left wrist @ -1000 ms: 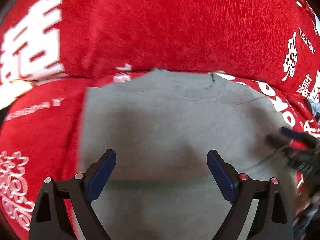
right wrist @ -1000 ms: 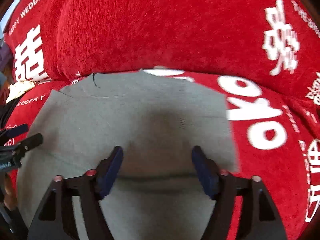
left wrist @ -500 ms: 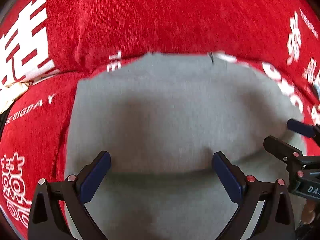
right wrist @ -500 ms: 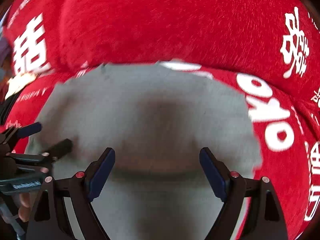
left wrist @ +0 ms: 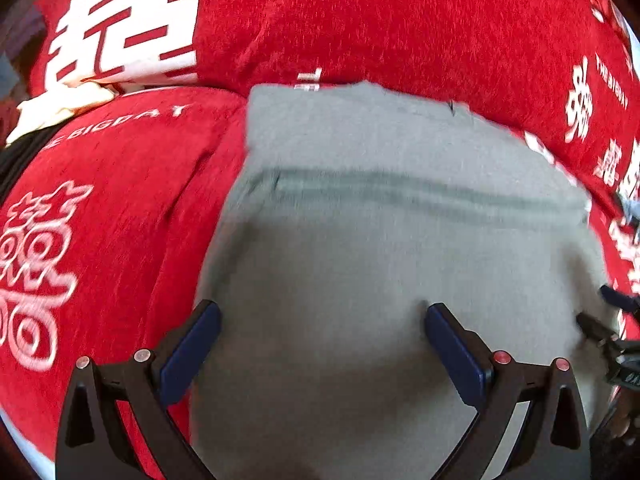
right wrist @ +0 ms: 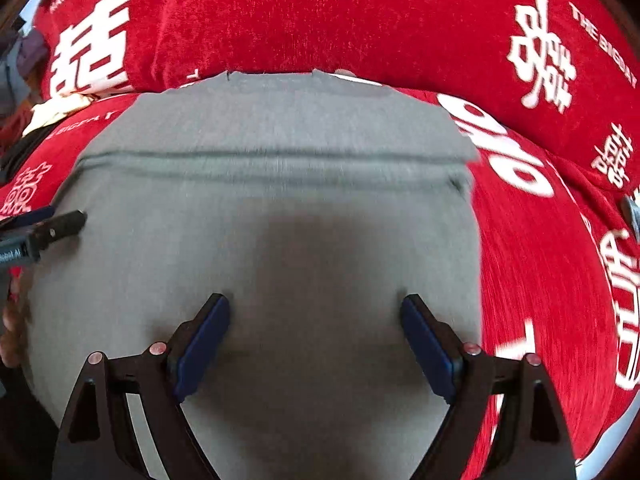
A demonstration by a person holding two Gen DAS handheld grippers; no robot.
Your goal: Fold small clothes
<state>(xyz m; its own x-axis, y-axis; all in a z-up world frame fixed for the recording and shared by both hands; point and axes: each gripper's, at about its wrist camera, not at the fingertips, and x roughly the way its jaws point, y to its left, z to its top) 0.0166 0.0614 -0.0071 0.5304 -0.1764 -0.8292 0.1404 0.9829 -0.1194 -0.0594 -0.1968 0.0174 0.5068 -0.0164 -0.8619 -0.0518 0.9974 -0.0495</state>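
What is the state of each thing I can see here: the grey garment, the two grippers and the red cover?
grey garment: lying flat on the red cover, a horizontal fold edge across its far part, held by neither gripper.
left gripper: open, fingers apart over the garment, gripping nothing.
right gripper: open, fingers apart over the garment, gripping nothing.
red cover: spread under the garment, white printed characters showing.

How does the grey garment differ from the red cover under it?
The grey garment is plain, while the red cover carries white characters and lettering. The garment lies on top with a fold edge running across it; the cover spreads beyond it on every visible side. Both are soft fabric.
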